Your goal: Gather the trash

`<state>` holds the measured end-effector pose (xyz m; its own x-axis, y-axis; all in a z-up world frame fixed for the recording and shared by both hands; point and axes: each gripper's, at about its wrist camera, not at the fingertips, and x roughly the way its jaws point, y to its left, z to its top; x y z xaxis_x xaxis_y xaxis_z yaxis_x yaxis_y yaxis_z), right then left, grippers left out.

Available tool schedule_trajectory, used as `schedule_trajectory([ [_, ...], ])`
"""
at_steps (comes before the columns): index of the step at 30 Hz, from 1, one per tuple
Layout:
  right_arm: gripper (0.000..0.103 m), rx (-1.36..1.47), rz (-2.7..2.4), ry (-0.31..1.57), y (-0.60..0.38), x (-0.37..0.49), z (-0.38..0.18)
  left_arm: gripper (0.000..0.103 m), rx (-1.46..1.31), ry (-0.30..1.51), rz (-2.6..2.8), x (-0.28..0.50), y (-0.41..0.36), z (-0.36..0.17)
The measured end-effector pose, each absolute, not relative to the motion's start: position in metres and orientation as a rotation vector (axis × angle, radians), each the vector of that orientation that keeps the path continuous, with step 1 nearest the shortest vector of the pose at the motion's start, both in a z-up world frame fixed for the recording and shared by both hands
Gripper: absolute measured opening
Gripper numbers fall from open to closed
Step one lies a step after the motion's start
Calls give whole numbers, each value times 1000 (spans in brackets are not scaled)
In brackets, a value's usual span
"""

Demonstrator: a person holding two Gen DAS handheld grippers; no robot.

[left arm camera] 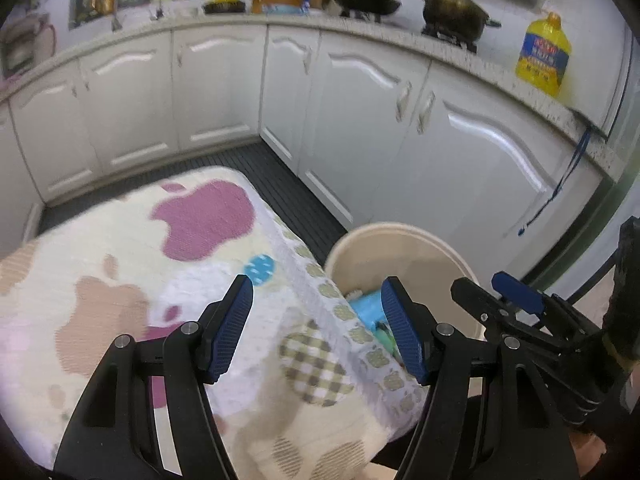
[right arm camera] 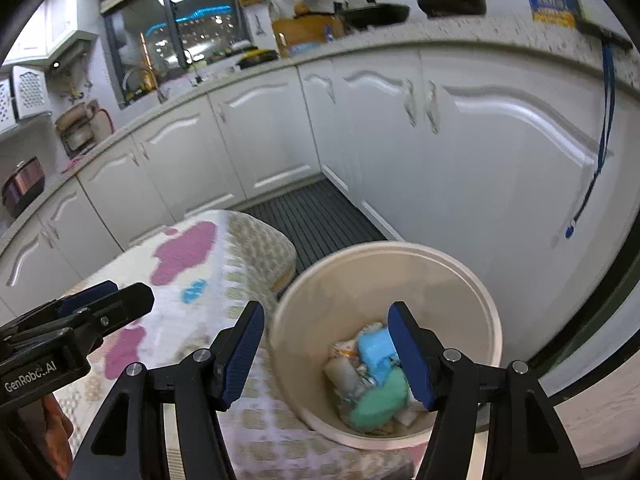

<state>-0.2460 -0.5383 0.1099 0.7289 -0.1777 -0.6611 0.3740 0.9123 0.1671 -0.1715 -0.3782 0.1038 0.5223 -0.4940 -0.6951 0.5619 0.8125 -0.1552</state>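
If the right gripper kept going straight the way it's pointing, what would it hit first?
Probably the cream bin, near its rim or the trash inside; the right gripper is open and empty. Depth is unclear.

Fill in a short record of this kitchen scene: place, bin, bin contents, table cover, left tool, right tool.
place: kitchen with white cabinets
bin: cream round bin beside the table
bin contents: blue block, green sponge, wrappers
table cover: apple-print cloth
left tool: open, empty
right tool: open, empty, above the bin
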Motion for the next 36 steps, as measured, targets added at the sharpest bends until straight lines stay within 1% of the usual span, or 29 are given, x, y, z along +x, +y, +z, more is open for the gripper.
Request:
schedule_trajectory([
  [9, 62, 263, -302, 562, -503, -258, 150, 66, 166, 595, -499, -199, -343, 145],
  [12, 63, 218, -307, 527, -491, -264, 163, 66, 120, 582, -507, -204, -329, 154],
  [14, 67, 194, -311, 507, -484, -267, 169, 66, 108, 563, -500, -208, -322, 159],
  [15, 71, 182, -313, 495, -481, -270, 171, 66, 108, 552, -495, -210, -320, 161],
  [16, 73, 170, -316, 483, -477, -272, 173, 66, 113, 540, -493, -213, -317, 163],
  [23, 73, 151, -334, 464, -467, -292, 175, 66, 123, 504, -495, -232, -307, 166],
  [36, 74, 131, -392, 458, -467, -322, 176, 66, 111, 502, -556, -258, -311, 161],
])
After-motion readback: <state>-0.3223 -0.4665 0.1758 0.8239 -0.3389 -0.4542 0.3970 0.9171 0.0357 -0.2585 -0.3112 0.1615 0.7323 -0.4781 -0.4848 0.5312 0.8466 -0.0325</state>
